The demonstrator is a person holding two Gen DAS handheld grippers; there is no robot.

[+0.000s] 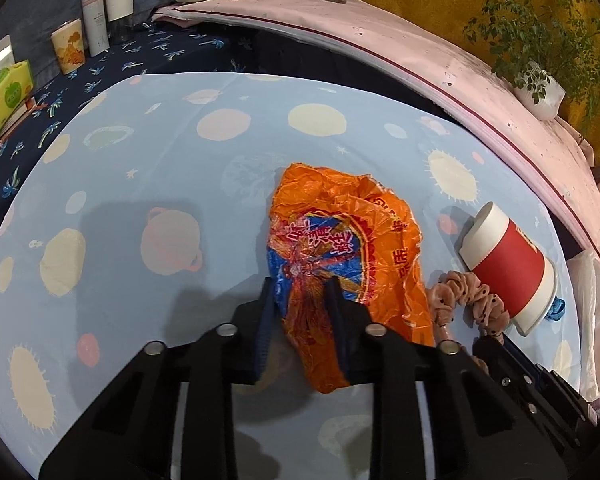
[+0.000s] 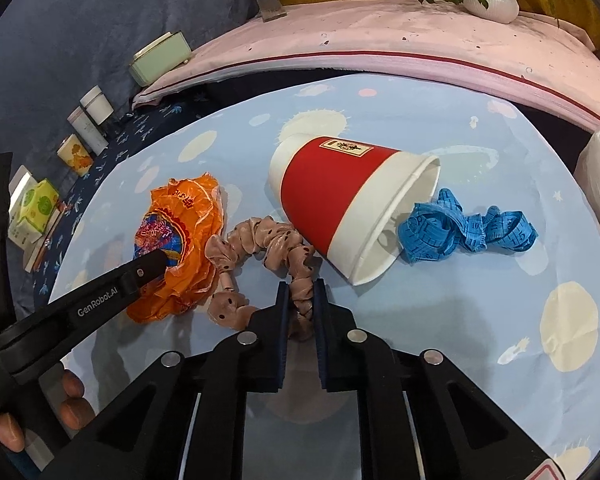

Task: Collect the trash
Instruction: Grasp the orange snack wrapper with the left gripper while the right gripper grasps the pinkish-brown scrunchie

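My left tongs [image 1: 300, 300] clamp the near end of the orange wrapper [image 1: 340, 232] on the desk [image 1: 140, 184]. My right tongs [image 2: 302, 300] pinch the pink scrunchie [image 2: 260, 240]. Just beyond lies the tipped red cup [image 2: 332, 196], blue tape [image 2: 460, 232] at its mouth.

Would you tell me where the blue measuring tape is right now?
In the right wrist view, the blue measuring tape lies bunched on the tablecloth at the paper cup's open mouth, right of it.
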